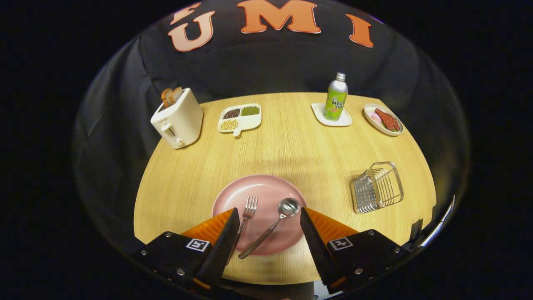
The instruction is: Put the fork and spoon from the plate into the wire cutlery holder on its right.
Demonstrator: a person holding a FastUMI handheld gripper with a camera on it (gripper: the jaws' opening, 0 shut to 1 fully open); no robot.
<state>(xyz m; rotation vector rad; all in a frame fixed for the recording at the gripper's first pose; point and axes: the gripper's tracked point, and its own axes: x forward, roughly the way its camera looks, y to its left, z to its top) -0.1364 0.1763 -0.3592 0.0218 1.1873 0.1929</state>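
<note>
Spreading wide, gripper (270, 210) fingers hide the fork's (248, 210) handle beside spoon (272, 226).

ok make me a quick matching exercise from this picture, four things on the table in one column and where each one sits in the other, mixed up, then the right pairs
Things:
1. fork
2. spoon
3. wire cutlery holder
4. toaster

Places:
A. far side of the table, left of the divided dish
B. on the pink plate, close by the left finger of the open gripper
C. on the table, right of the plate
D. on the plate, lying aslant between the two fingers

Pairs: 1-B, 2-D, 3-C, 4-A
</note>
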